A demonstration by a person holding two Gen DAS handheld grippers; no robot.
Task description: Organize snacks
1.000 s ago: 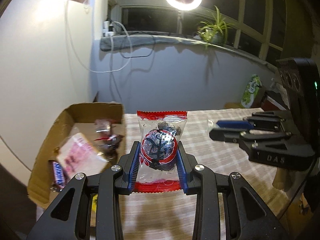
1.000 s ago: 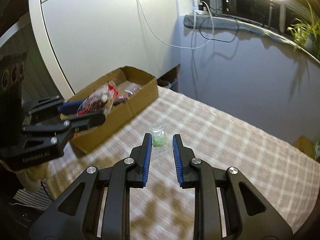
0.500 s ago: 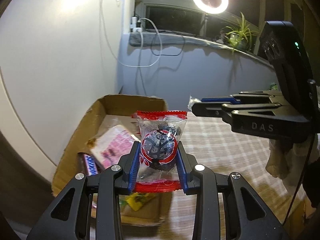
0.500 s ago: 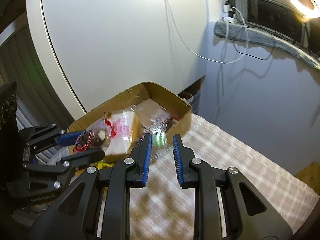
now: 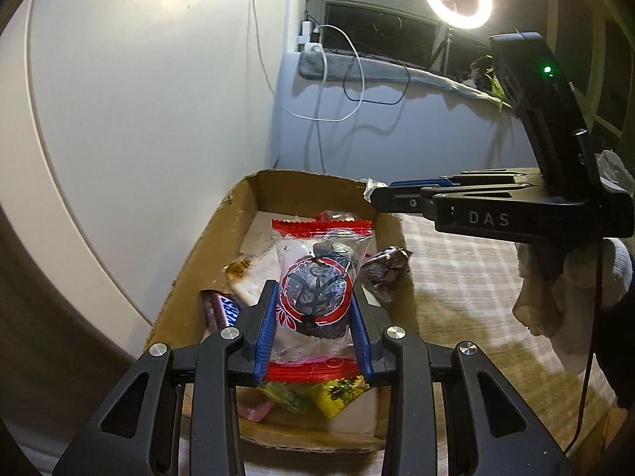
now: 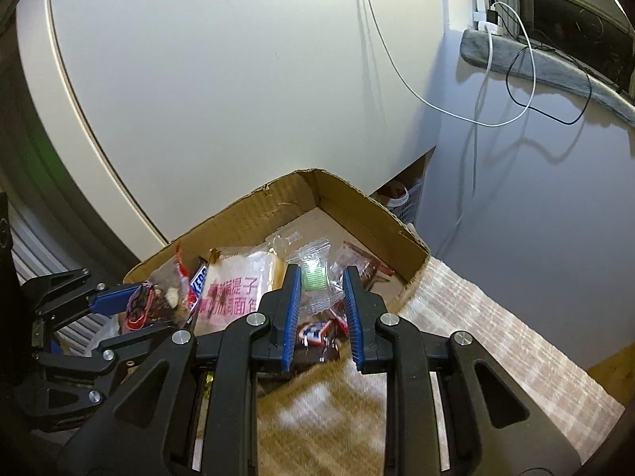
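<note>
Left gripper [image 5: 313, 301] clamps crinkly clear snack packet [image 5: 315, 297], red-edged, round dark piece inside, above corrugated cardboard box [image 5: 222, 230]. Right gripper [image 6: 319, 281] pinches small clear sachet [image 6: 313, 277], green square inside, over same box.

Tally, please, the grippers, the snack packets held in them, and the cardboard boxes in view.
Grippers: 2, the left gripper and the right gripper.
Held snack packets: 2, the red-edged packet in the left, the green candy packet in the right.
Cardboard boxes: 1, the cardboard box.
Total: 5.
</note>
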